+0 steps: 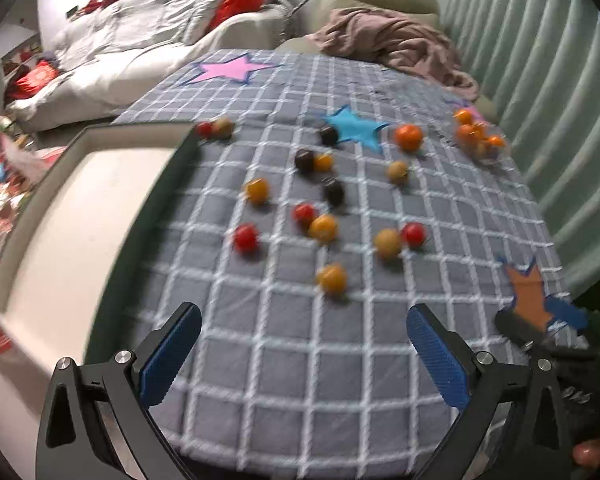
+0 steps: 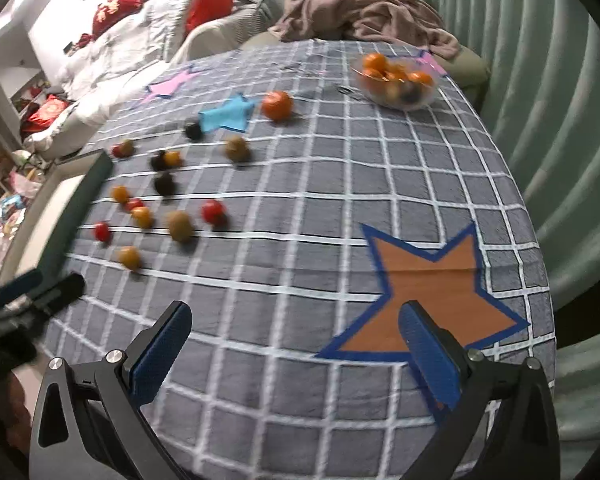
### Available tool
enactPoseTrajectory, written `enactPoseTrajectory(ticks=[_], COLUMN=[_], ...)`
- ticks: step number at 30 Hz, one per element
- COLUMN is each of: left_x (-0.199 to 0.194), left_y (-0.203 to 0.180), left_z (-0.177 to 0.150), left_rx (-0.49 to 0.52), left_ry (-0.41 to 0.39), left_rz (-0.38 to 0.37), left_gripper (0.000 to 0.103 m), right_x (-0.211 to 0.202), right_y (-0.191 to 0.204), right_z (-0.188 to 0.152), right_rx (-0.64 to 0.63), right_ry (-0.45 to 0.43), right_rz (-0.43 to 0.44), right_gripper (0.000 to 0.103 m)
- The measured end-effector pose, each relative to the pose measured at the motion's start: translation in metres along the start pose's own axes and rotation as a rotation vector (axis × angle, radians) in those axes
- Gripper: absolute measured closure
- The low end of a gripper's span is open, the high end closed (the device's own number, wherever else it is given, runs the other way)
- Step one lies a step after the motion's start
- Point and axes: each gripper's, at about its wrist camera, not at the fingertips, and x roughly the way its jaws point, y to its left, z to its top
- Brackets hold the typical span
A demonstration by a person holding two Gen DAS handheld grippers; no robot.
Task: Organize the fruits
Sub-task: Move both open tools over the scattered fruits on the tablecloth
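Observation:
Several small fruits, red, yellow-orange and dark, lie scattered on a grey checked cloth point(image 1: 284, 360). A larger orange point(image 1: 409, 137) sits beside a blue star patch. A clear bowl point(image 2: 396, 82) at the far right holds several oranges. My left gripper point(image 1: 302, 316) hangs open above the near cloth, just short of a yellow fruit point(image 1: 332, 278), nothing between its blue pads. My right gripper point(image 2: 294, 314) is open over the near cloth, its right pad over an orange star patch point(image 2: 432, 296). In the right wrist view the left gripper shows blurred at the left edge.
A dark-rimmed tray point(image 1: 156, 208) with a pale floor borders the cloth on the left. A crumpled brownish garment point(image 2: 364, 12) lies on a chair at the far edge. A bed with red cushions stands behind; a curtain hangs on the right.

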Motion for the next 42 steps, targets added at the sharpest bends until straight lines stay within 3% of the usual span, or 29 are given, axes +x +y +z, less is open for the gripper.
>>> enactPoseTrajectory(ticks=[8,42], left_x=[-0.019,-0.019], left_y=[0.019,0.028], left_z=[-0.017,-0.024], left_rx=[0.001,-0.017], left_ry=[0.025,0.076], left_rz=[0.07,0.088], left_gripper=[0.0,0.0], right_x=[-0.016,-0.022], right_y=[0.03,0.046], right_z=[0.005,0.007], right_rx=[-0.035,-0.069], right_ry=[0.021,0.04], right_rz=[0.034,0.039], right_gripper=[0.0,0.0])
